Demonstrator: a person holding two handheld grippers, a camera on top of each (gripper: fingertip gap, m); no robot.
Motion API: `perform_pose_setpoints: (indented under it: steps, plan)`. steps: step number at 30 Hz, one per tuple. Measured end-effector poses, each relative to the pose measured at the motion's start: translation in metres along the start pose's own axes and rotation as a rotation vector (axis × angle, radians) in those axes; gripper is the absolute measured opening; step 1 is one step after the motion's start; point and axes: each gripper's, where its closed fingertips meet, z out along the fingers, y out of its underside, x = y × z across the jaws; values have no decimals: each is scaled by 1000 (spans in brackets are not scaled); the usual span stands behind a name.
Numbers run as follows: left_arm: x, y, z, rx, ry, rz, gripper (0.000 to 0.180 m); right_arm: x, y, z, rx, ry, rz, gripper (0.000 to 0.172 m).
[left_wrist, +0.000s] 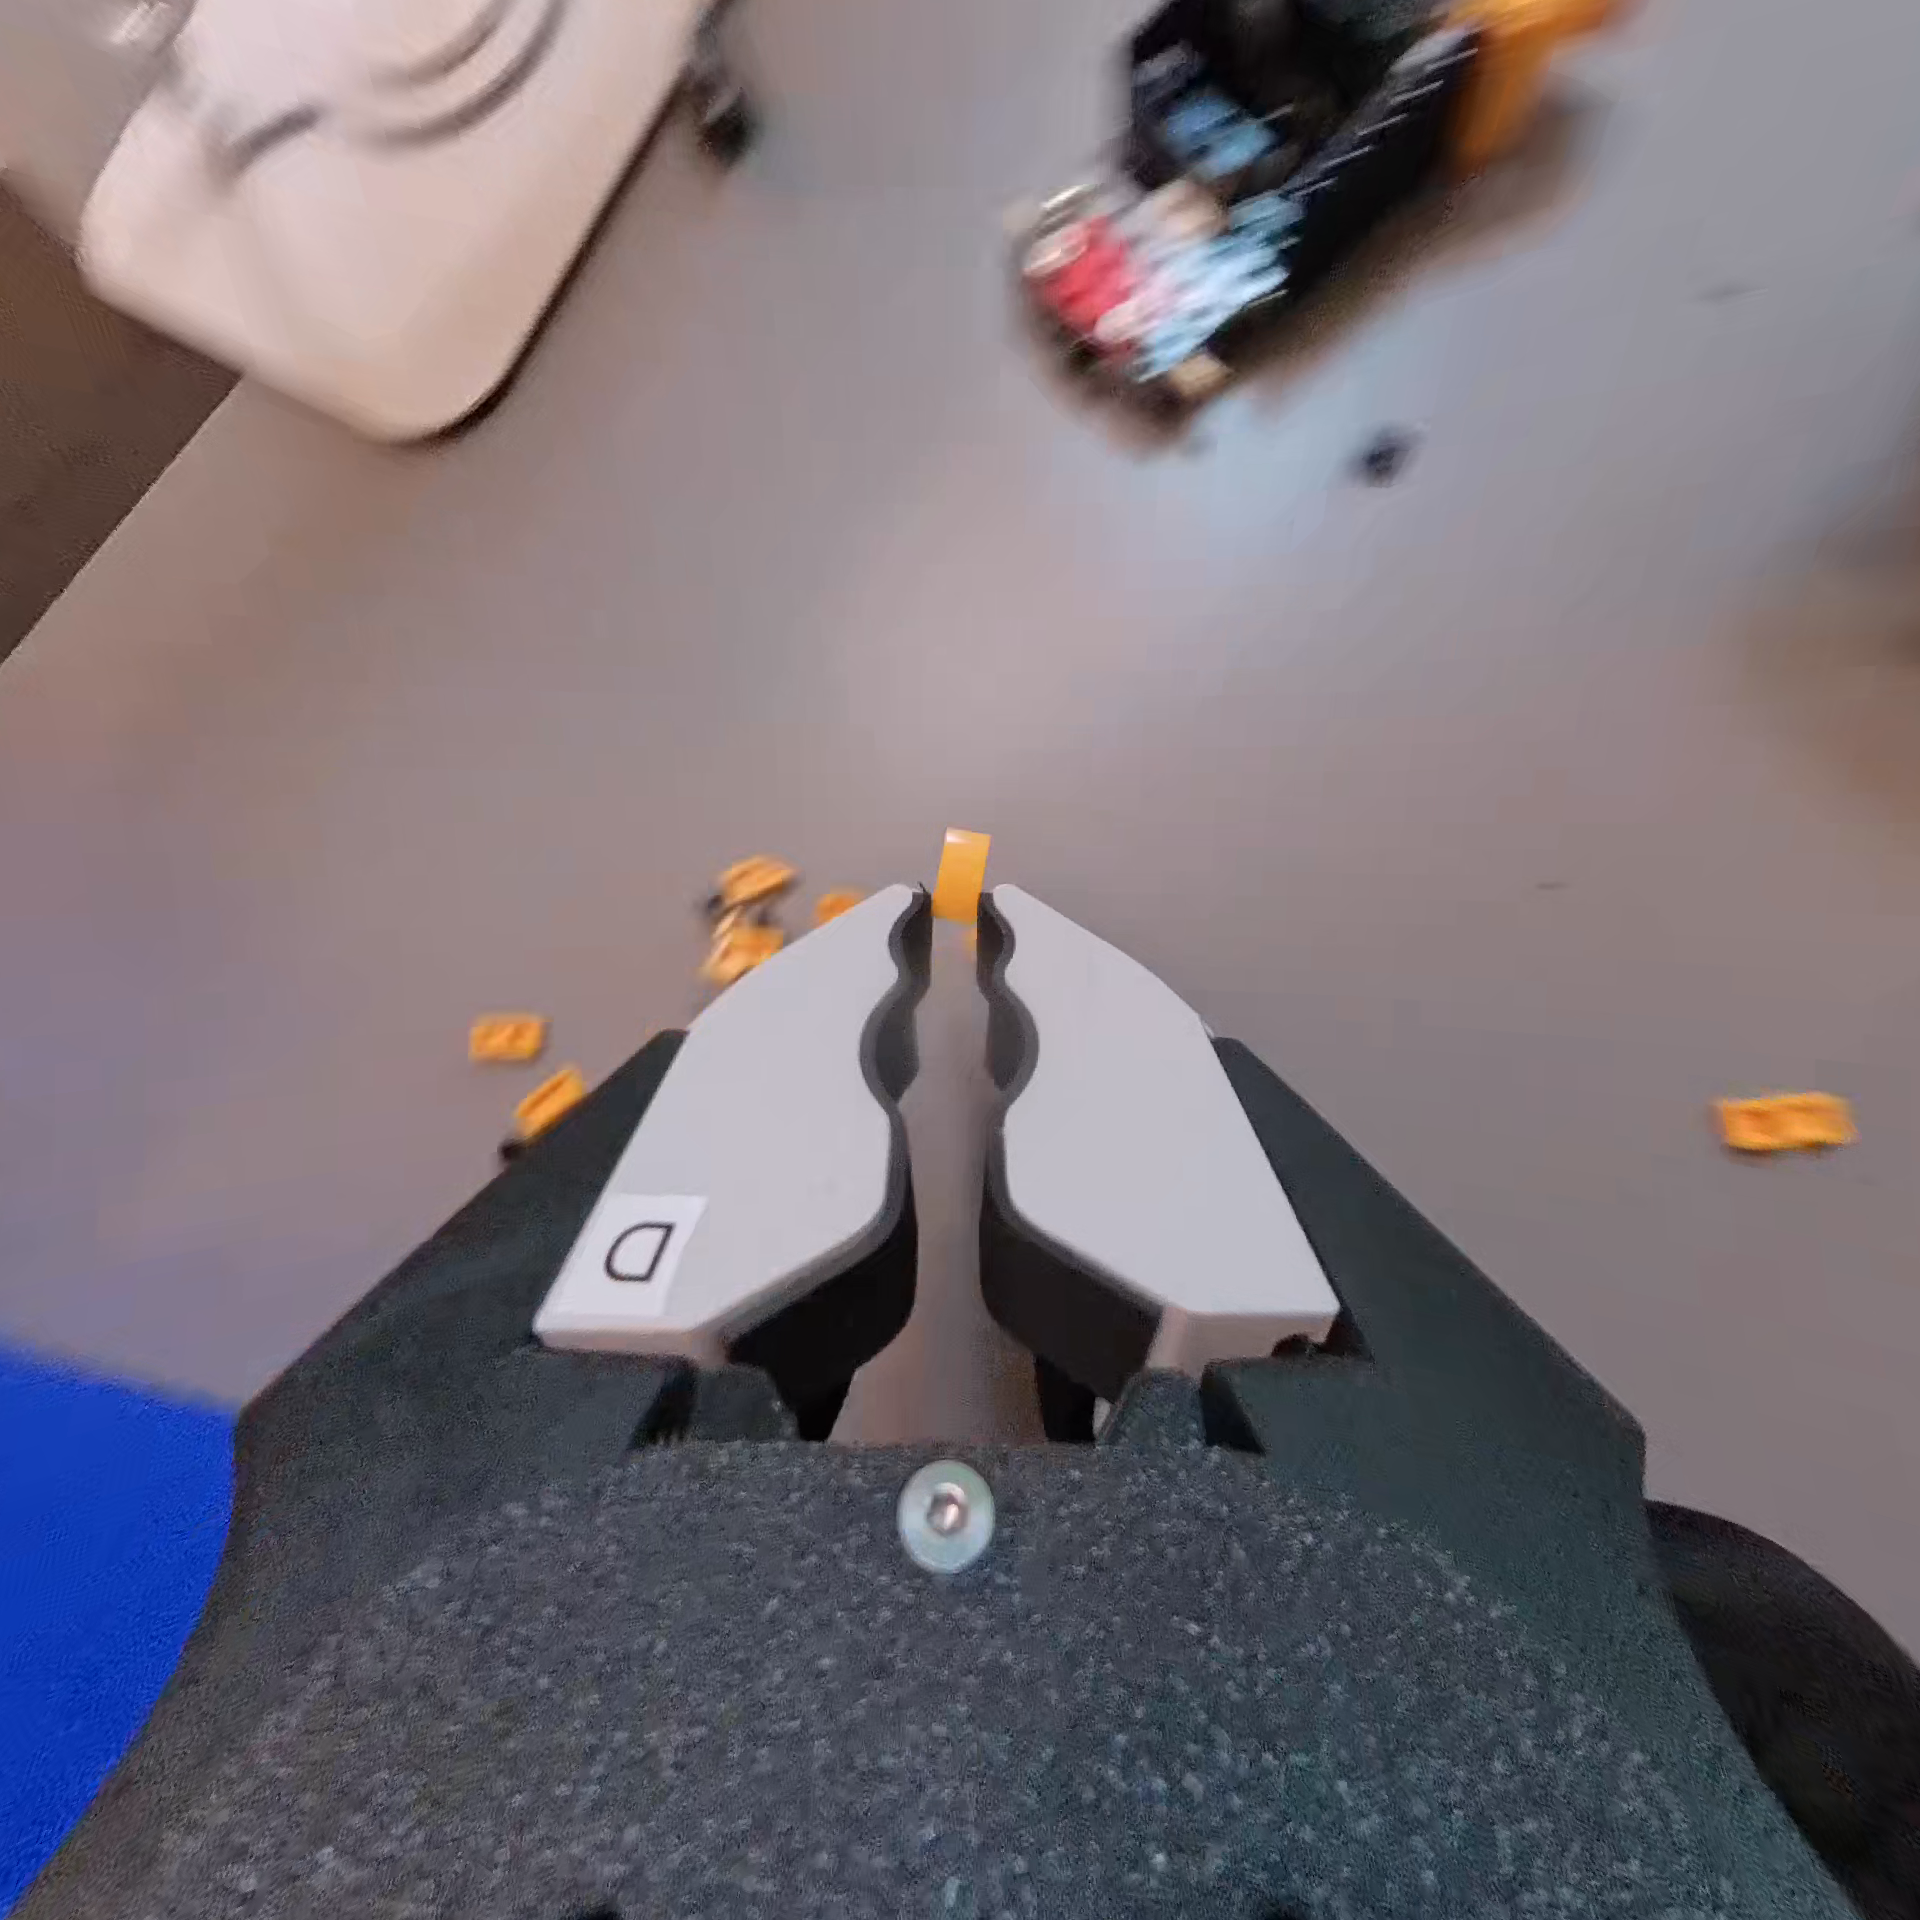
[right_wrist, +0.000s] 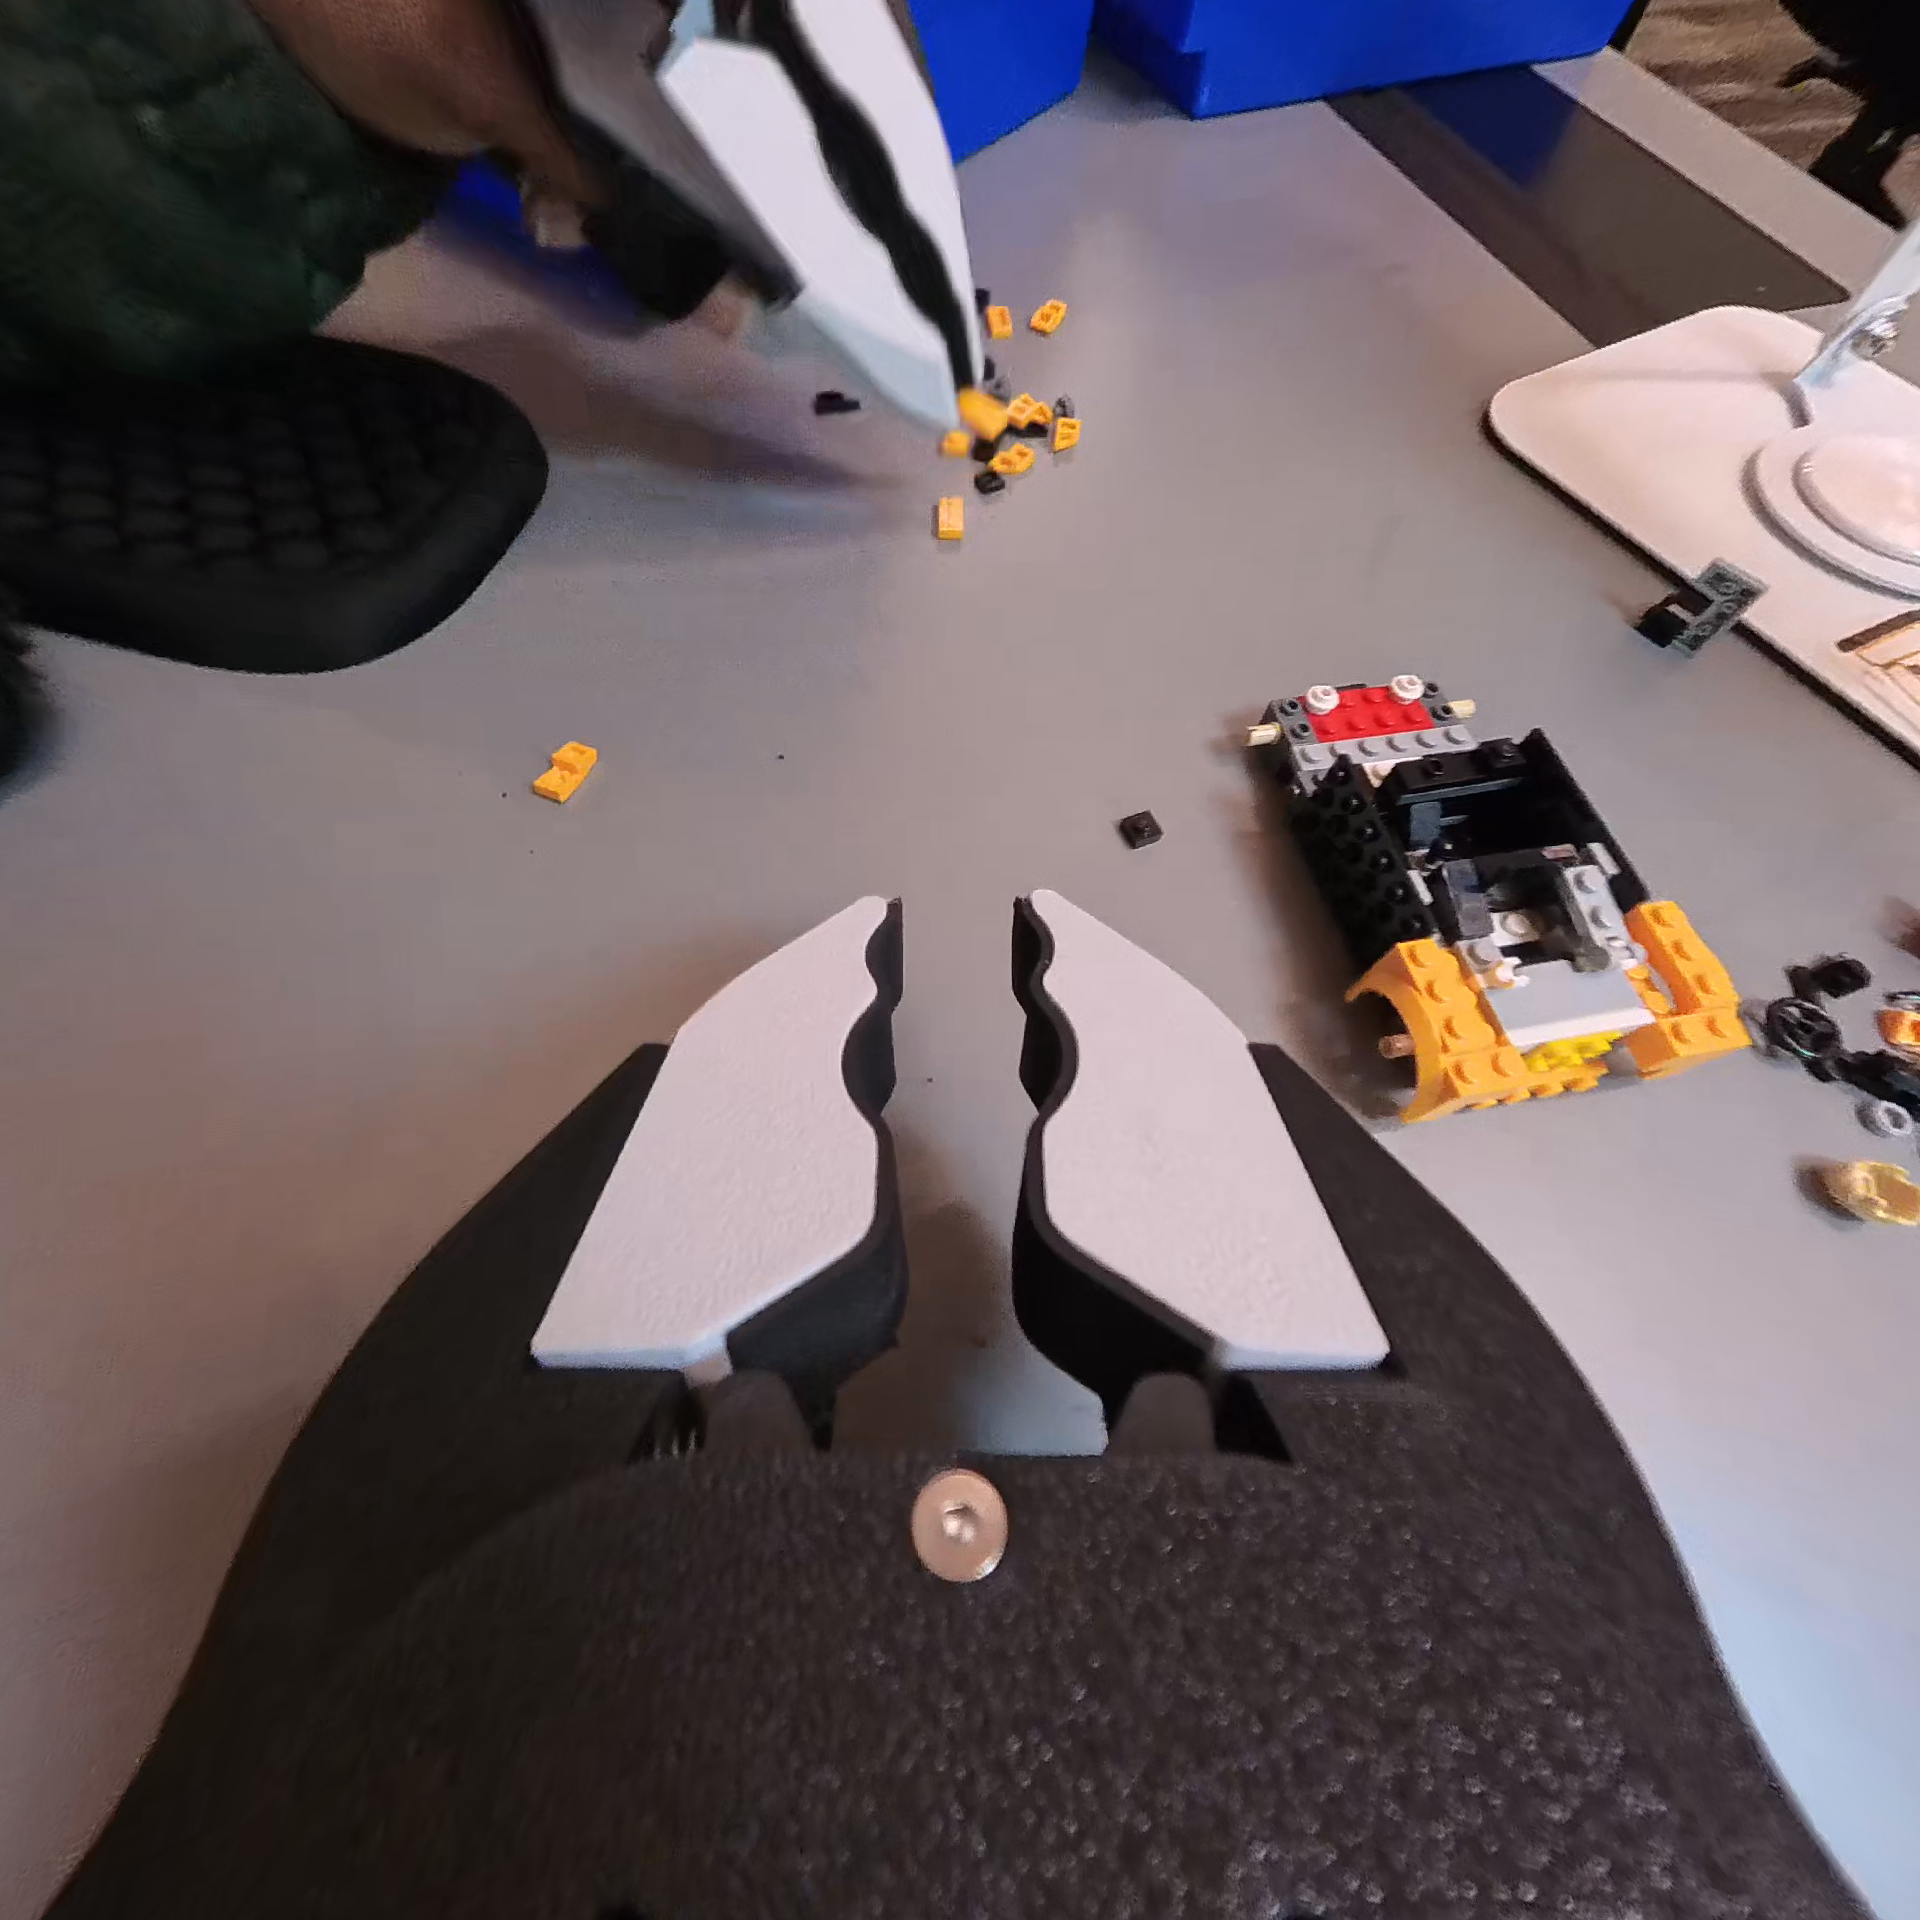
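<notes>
Left hand-held gripper (left_wrist: 958, 902) pinches a small orange plastic brick (left_wrist: 960, 871) by its tip, pads pressing both sides, above the scattered orange brick pile (right_wrist: 1013, 431) at eleven o'clock on the grey desk (right_wrist: 779, 675). So shallow a hold could let it slip. Right hand-held gripper (right_wrist: 956, 914) hangs spread, nothing between its pads, with the half-built brick car (right_wrist: 1475, 894), an open shell, at two o'clock.

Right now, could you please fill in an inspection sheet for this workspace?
Surface: grey table, mostly bare at centre.
Things: part-built brick car; pile of small orange and black bricks; lone orange brick.
Clutter: small black piece; loose dark parts; white board.
Grippers: left gripper pinches a small orange brick; right gripper open, holding nothing.
Cables: nothing seen.
Surroundings: blue boxes; black mesh cushion.
</notes>
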Motion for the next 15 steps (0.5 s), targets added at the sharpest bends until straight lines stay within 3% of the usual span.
perform_pose_setpoints:
  steps: [2,5,9,15]
  plan:
    - [-18,17,-1,-57,-69,-71,11,-2,2,3,-13,-5,-11,20]
    - [-29,30,-2,-109,-136,-88,33,-2,6,5,-27,-8,-8,19]
    - [-16,26,-10,-70,-83,-28,45,0,8,5,-30,1,-1,19]
    - [93,10,-35,117,474,203,40,1,9,6,-27,-4,15,18]
